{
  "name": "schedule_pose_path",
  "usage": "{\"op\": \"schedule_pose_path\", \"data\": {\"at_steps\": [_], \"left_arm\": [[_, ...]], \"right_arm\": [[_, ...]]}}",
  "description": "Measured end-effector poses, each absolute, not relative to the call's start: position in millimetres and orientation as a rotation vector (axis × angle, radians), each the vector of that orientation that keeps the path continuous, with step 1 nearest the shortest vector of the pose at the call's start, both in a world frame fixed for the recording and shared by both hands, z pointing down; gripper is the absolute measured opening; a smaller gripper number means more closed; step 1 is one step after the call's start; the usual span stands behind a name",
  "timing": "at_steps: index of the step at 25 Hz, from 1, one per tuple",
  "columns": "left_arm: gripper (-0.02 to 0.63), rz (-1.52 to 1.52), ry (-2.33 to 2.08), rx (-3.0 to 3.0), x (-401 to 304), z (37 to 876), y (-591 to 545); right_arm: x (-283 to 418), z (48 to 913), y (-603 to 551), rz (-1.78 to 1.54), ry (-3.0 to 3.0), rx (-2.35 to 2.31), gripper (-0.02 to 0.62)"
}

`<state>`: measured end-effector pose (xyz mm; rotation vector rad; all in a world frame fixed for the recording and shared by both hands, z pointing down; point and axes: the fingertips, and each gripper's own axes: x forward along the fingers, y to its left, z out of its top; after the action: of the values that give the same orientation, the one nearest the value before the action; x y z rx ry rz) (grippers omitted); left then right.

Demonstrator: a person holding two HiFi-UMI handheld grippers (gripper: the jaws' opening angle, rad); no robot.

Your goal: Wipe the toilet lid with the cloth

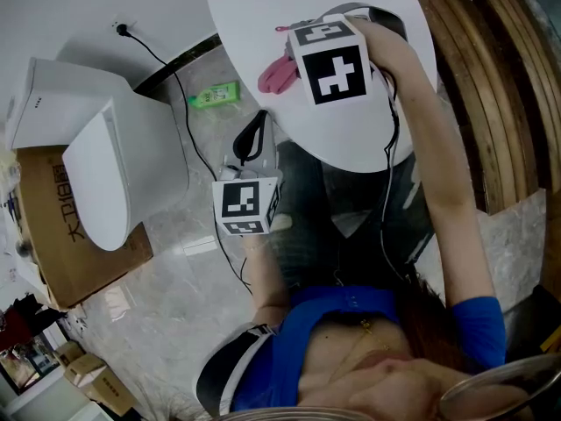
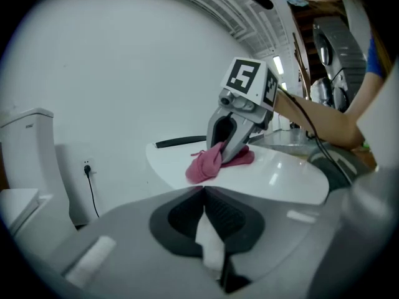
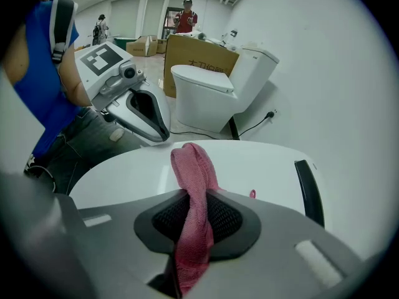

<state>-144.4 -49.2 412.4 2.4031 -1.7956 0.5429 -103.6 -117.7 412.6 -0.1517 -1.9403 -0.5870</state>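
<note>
Pink cloth [image 3: 191, 167] is clenched between the jaws of the right gripper [image 3: 190, 226], its free end resting on the white counter [image 3: 249, 161]. The left gripper [image 2: 209, 229] has its jaws pressed together on nothing and is held low beside the counter's edge. The toilet lid [image 1: 101, 178] sits closed, well apart from the cloth. The grasp looks made. Carrying the cloth across and all the wiping remain to be done.

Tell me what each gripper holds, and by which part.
The right gripper pinches the pink cloth by a bunched fold, the rest lying on the white table. The left gripper is shut and holds nothing.
</note>
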Motion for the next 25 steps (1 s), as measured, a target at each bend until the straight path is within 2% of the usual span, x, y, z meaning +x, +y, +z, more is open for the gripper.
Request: {"op": "schedule_pose_path", "data": {"at_steps": [25], "left_arm": [[0.003, 0.503, -1.856, 2.372, -151.8, 406.4, -44.2]], "right_arm": [[-116.6, 414.4, -98.6, -0.652, -1.957, -0.193, 0.075]]}}
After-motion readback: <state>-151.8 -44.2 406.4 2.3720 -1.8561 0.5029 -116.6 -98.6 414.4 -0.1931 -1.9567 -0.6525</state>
